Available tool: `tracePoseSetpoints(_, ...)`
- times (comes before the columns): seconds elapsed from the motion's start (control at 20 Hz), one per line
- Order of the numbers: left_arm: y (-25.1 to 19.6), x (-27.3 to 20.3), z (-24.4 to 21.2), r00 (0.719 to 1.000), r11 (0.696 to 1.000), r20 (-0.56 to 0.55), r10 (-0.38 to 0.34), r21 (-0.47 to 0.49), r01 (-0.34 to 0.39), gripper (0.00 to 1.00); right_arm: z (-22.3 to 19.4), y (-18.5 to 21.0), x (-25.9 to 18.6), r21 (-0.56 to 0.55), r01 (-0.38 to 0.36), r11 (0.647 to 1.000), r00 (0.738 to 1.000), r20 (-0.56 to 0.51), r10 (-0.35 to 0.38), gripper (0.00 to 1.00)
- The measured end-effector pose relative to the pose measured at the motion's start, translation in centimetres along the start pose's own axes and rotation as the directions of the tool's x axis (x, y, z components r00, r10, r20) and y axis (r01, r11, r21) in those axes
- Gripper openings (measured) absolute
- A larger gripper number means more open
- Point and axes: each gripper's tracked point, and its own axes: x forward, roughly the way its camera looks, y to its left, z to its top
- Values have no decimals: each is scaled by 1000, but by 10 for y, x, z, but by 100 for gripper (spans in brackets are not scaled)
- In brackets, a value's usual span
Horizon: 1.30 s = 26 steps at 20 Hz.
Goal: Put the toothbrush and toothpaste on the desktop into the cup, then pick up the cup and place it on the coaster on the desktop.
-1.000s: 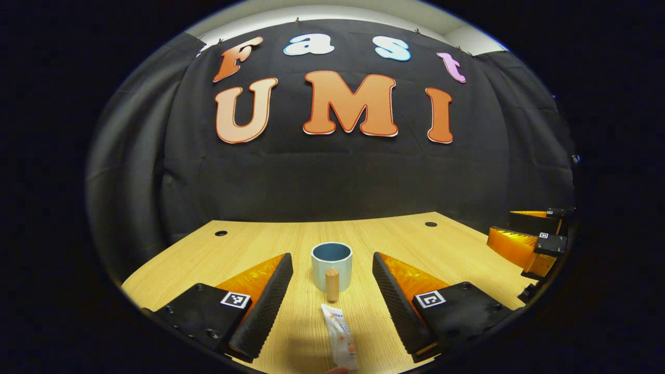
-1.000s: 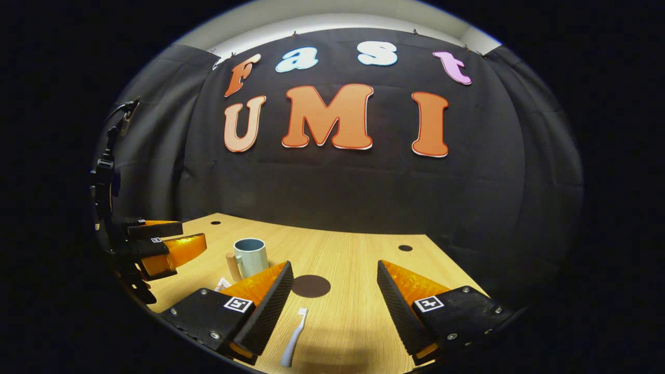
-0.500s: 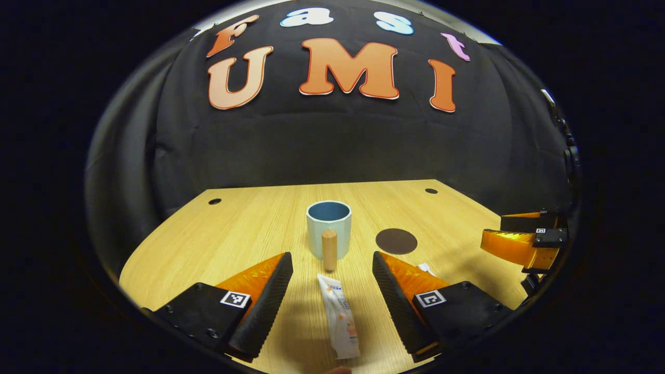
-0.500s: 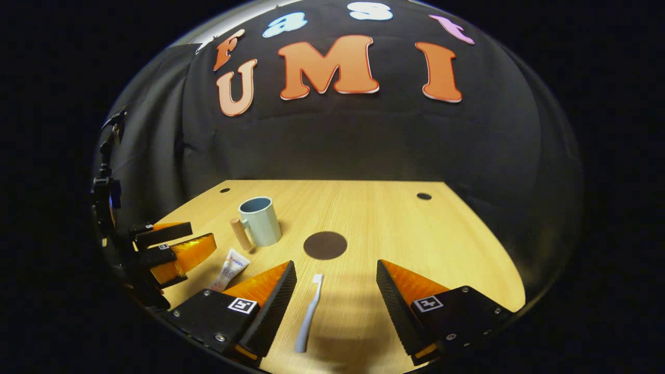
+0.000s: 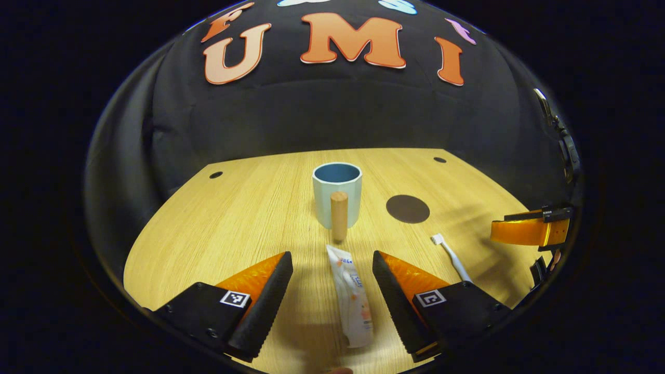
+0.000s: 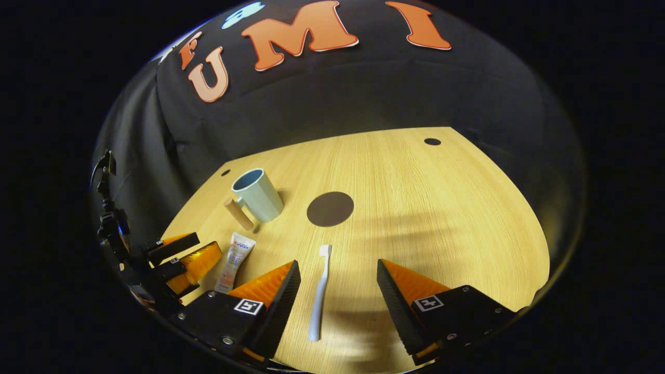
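In the left gripper view, a white toothpaste tube (image 5: 352, 301) lies flat on the wooden desktop (image 5: 249, 223) between the open fingers of my left gripper (image 5: 332, 304). Beyond it stands a pale blue cup (image 5: 336, 193) with a wooden handle. The dark round coaster (image 5: 408, 209) lies to its right, and the white toothbrush (image 5: 451, 254) nearer. In the right gripper view, the toothbrush (image 6: 319, 291) lies between the open fingers of my right gripper (image 6: 337, 306). The coaster (image 6: 330, 209), the cup (image 6: 257, 195) and the toothpaste (image 6: 235, 259) sit further left. Neither gripper touches anything.
The other gripper (image 5: 530, 231) shows at the right edge of the left gripper view, and the left one (image 6: 179, 257) at the left edge of the right gripper view. Small dark holes (image 5: 216, 175) mark the desktop's far corners. Black cloth walls the back.
Both grippers have tilted downward and moved in over the desktop. The toothpaste and the toothbrush now lie further in between their fingers. Nothing on the desktop has moved.
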Motion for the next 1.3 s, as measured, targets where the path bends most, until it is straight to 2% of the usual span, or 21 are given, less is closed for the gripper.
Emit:
tracePoseSetpoints(0.2, -2, 5, -13, 994, 1000, -109, -2, 14, 4, 100, -6, 6, 6, 1, -13, 1000, 996, -84, 13, 89)
tracePoseSetpoints(0.3, -4, 6, -19, 985, 999, -170, -22, 21, 26, 100, -10, 13, 6, 23, -44, 999, 991, -128, 47, 84)
tracePoseSetpoints(0.4, -3, 6, -21, 977, 999, -210, -24, 36, 32, 100, -10, 9, 6, 17, -36, 999, 987, -156, 38, 82)
tracePoseSetpoints(0.45, -2, 6, -22, 974, 999, -227, -18, 46, 29, 100, -11, 8, 6, 7, -25, 1000, 986, -167, 26, 72)
tracePoseSetpoints(0.5, -4, 5, -24, 970, 998, -243, -14, 56, 28, 100, -10, 7, 6, -1, -18, 1000, 984, -177, 18, 81)
tracePoseSetpoints(0.65, -7, 3, -31, 951, 996, -309, -30, 66, 53, 100, -15, 9, 7, -26, -34, 999, 973, -231, 27, 81)
tracePoseSetpoints(0.85, -7, 3, -34, 909, 996, -411, -68, 19, 83, 99, -17, 11, 11, -23, -39, 999, 961, -275, 31, 81)
tracePoseSetpoints(0.9, -10, 6, -41, 893, 996, -444, -77, 3, 87, 92, -14, 10, 10, -21, -42, 999, 960, -278, 34, 81)
tracePoseSetpoints(0.95, -10, 6, -43, 892, 996, -445, -71, 11, 85, 78, -11, 10, 9, -19, -44, 999, 959, -280, 37, 81)
tracePoseSetpoints(1.05, -14, 9, -39, 885, 995, -460, -76, 21, 96, 77, -7, 9, 6, -10, -48, 999, 957, -287, 43, 80)
tracePoseSetpoints(1.15, -15, 10, -43, 867, 995, -493, -70, 25, 94, 48, -1, 9, 3, -4, -53, 999, 955, -294, 49, 80)
tracePoseSetpoints(1.2, -15, 8, -43, 861, 995, -504, -71, 22, 95, 48, 1, 9, 2, -5, -51, 999, 954, -297, 48, 80)
tracePoseSetpoints(1.25, -14, 7, -43, 857, 996, -510, -66, 22, 89, 45, 0, 9, 3, -7, -49, 999, 952, -302, 45, 80)
tracePoseSetpoints(1.3, -10, 10, -37, 865, 997, -499, -52, 25, 75, 41, -2, 9, 4, -10, -46, 999, 950, -309, 41, 80)
